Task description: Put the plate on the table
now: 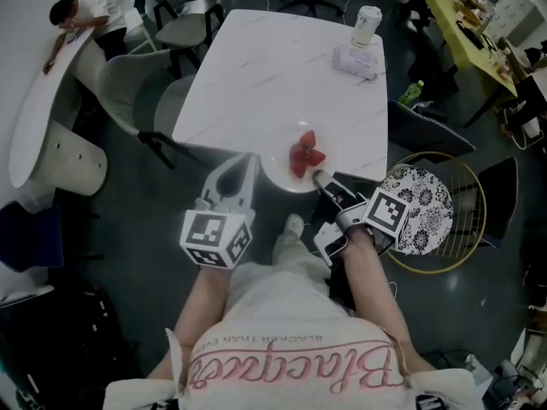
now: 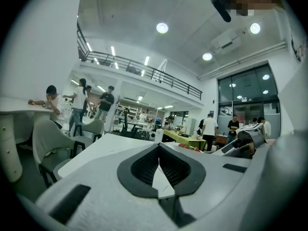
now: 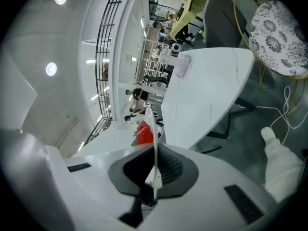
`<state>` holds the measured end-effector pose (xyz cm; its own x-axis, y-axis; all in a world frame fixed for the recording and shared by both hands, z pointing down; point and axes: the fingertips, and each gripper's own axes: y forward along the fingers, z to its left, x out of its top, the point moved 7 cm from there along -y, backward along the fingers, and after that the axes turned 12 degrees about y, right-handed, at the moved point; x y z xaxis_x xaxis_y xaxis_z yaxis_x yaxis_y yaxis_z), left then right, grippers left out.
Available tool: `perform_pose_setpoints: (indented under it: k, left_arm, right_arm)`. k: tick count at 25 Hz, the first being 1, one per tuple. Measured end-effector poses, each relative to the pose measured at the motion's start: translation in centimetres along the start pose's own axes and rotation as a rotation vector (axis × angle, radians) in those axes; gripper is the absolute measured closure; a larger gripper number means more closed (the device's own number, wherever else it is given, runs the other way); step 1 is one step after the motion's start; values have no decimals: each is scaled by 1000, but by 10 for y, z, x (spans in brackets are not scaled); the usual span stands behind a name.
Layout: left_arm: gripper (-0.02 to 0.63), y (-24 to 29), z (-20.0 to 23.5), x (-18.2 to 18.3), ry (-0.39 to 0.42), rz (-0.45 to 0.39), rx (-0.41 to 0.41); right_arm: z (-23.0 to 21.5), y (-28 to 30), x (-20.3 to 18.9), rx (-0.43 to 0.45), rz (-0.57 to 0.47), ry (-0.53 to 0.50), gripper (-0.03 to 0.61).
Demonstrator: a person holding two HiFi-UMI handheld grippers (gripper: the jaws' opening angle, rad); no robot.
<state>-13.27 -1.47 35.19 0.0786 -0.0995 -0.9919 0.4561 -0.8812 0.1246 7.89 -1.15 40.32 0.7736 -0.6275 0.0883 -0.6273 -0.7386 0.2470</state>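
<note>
Head view: white plate [image 1: 279,178] with strawberries [image 1: 306,152] at the tabletop's [image 1: 256,75] near edge.
Right hand-held gripper [image 1: 323,180] clamps the plate's rim; left hand-held gripper [image 1: 246,161] has its jaws together, empty. The shirt [image 1: 291,367], seen upside down, reads "Blackace" and "BLACKER THAN".

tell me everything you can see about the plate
The plate is white, round and shallow, glossy like ceramic or plastic. It carries a few red strawberries near its middle. It lies roughly level at the near edge of the white table, part of it past the edge over the floor; whether it rests on the tabletop cannot be told. The right gripper is shut on its near rim, seen edge-on between the jaws in the right gripper view.
</note>
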Motion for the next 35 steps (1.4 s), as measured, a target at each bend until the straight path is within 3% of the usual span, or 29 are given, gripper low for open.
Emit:
perform_pose_setpoints:
  k: [5, 10, 16, 24, 35]
  left_arm:
    - [611, 71, 12, 11, 2, 12, 15]
    - [611, 100, 18, 10, -4, 10, 35]
    - [611, 178, 42, 16, -9, 31, 40]
    - [611, 205, 47, 8, 3, 50, 35]
    - [611, 303, 115, -14, -25, 133, -22]
  right_arm:
    - [17, 43, 63, -7, 25, 18, 569]
    - [21, 60, 90, -18, 42, -2, 569]
    - [34, 116, 150, -39, 66, 11, 569]
    - [23, 139, 170, -56, 75, 31, 569]
    - [16, 228, 225, -144, 16, 76, 569]
